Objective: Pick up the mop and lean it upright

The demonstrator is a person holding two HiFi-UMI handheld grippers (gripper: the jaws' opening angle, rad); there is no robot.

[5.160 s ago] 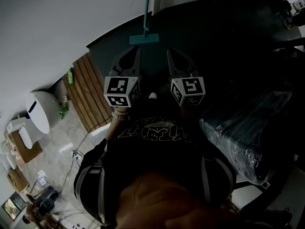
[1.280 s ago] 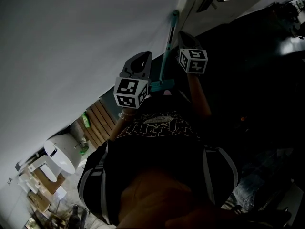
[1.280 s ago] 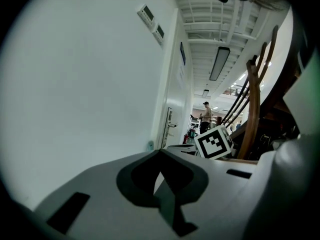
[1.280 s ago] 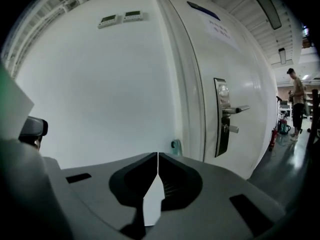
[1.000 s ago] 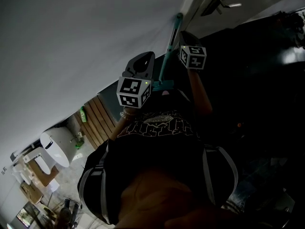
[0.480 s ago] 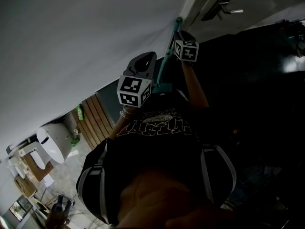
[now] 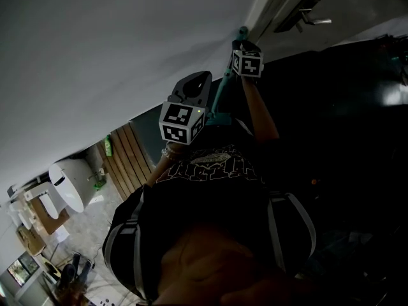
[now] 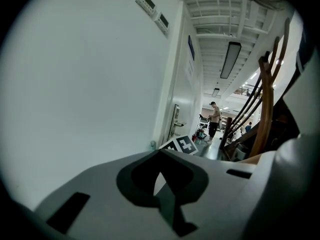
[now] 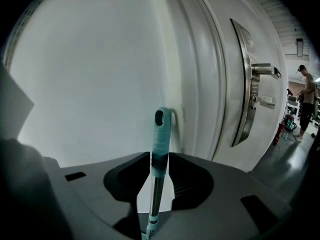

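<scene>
Mop [image 9: 160,134] stands nearly upright, its teal handle clamped by our right gripper [image 9: 156,191] with the tip at the wall [image 9: 90,84] beside the door [image 9: 225,74], so we judge the leaning almost done and the next move a gentle release, while our left gripper [image 8: 162,184] is closed and empty.

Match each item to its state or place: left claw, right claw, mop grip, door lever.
Items:
1. left claw
2. right claw
3. mop grip
4. door lever

States and places:
A. silver, on the white door
B. teal, up at the white wall beside the door frame
C. closed, nothing in it
D. closed on the mop's handle

Pairs: 1-C, 2-D, 3-B, 4-A
</scene>
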